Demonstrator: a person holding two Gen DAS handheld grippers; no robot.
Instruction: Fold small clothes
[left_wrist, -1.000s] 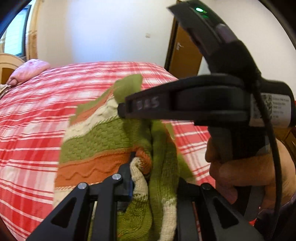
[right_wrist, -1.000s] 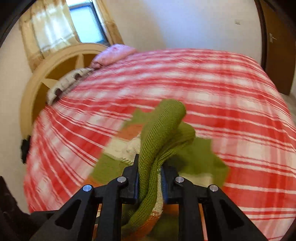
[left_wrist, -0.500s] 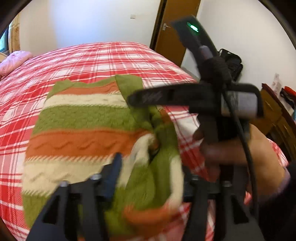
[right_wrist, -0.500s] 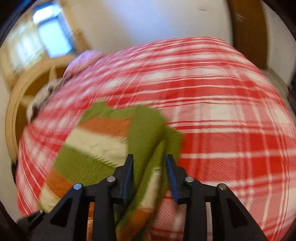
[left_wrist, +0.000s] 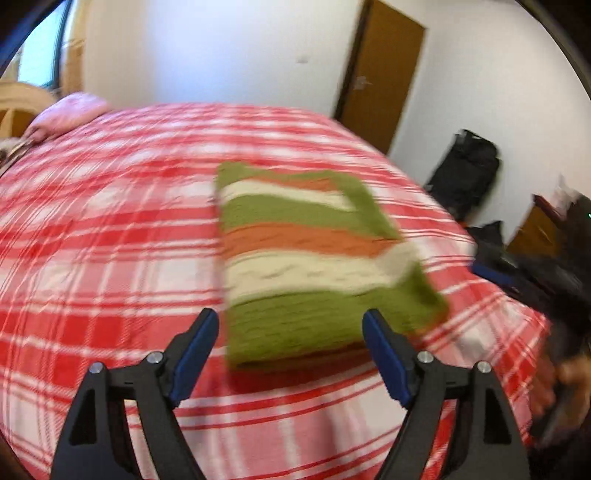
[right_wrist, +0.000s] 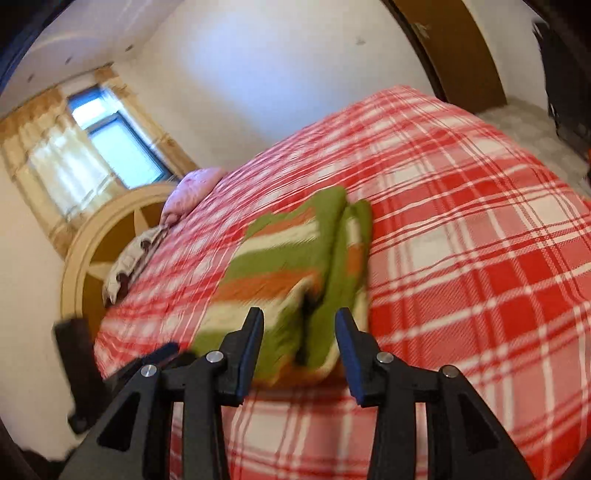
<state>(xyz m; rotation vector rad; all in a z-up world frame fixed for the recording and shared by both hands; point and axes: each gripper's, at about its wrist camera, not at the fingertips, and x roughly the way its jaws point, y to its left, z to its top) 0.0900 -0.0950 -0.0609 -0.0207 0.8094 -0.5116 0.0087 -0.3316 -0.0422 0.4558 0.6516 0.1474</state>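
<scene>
A small knitted sweater (left_wrist: 306, 258) with green, orange and cream stripes lies folded into a rectangle on the red plaid bed (left_wrist: 110, 240). My left gripper (left_wrist: 291, 332) is open and empty, just short of the sweater's near edge. My right gripper (right_wrist: 301, 332) is open and empty, its jaws either side of the sweater's (right_wrist: 291, 273) near end, above it. A sleeve fold runs along its right side in the right wrist view. Part of the right gripper shows blurred at the right edge of the left wrist view (left_wrist: 535, 280).
A pink pillow (left_wrist: 66, 114) and a wooden headboard (right_wrist: 96, 251) are at the bed's head. A brown door (left_wrist: 384, 70) and a black bag (left_wrist: 465, 173) stand beyond the bed's far side. The bed (right_wrist: 461, 221) spreads wide around the sweater.
Both grippers held sweater fabric a second ago. They have since opened, let go and drawn back. The sweater now lies flat and folded on the bed.
</scene>
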